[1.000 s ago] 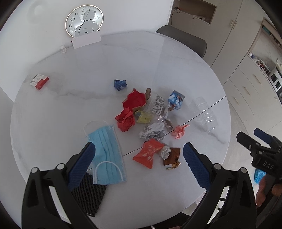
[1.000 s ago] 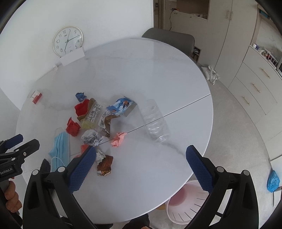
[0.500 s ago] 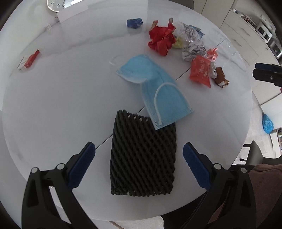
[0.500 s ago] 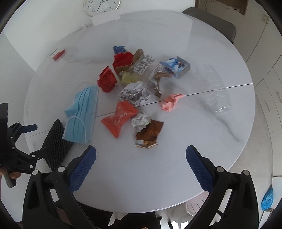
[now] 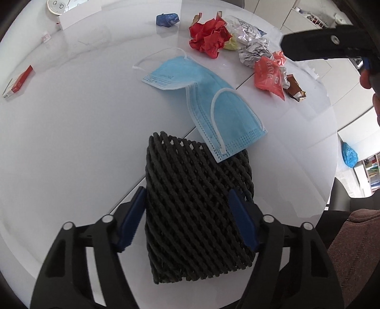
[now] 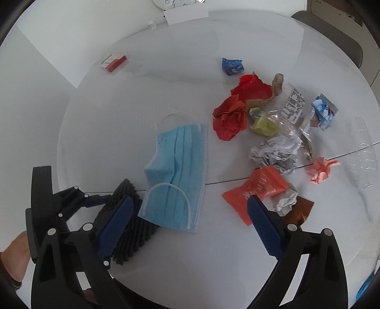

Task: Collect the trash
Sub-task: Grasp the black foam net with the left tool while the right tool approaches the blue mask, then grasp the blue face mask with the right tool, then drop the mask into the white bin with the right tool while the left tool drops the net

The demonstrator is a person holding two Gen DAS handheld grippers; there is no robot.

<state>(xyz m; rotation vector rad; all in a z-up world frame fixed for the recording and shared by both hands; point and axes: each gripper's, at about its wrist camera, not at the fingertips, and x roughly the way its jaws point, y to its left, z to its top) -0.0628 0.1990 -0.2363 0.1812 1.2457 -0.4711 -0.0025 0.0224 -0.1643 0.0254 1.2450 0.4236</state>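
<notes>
Closing around the black foam net [image 5: 197, 211] at the worktop [image 5: 71, 133] edge, the left tool [image 5: 187, 221] starts collection; the right tool [image 6: 190, 225], empty, narrows above the mask [image 6: 177, 176]; all litter remains.

I take this for a home, a dining corner beside a kitchen. I'm over a round white marble-look table [image 6: 147, 99] strewn with household litter (a blue face mask [image 6: 177, 171], crumpled wrappers). A wall clock [image 5: 55, 6] leans at the far edge, a grey chair [image 6: 332, 35] stands far right, and pale cabinets [image 5: 294, 19] line the far right.
</notes>
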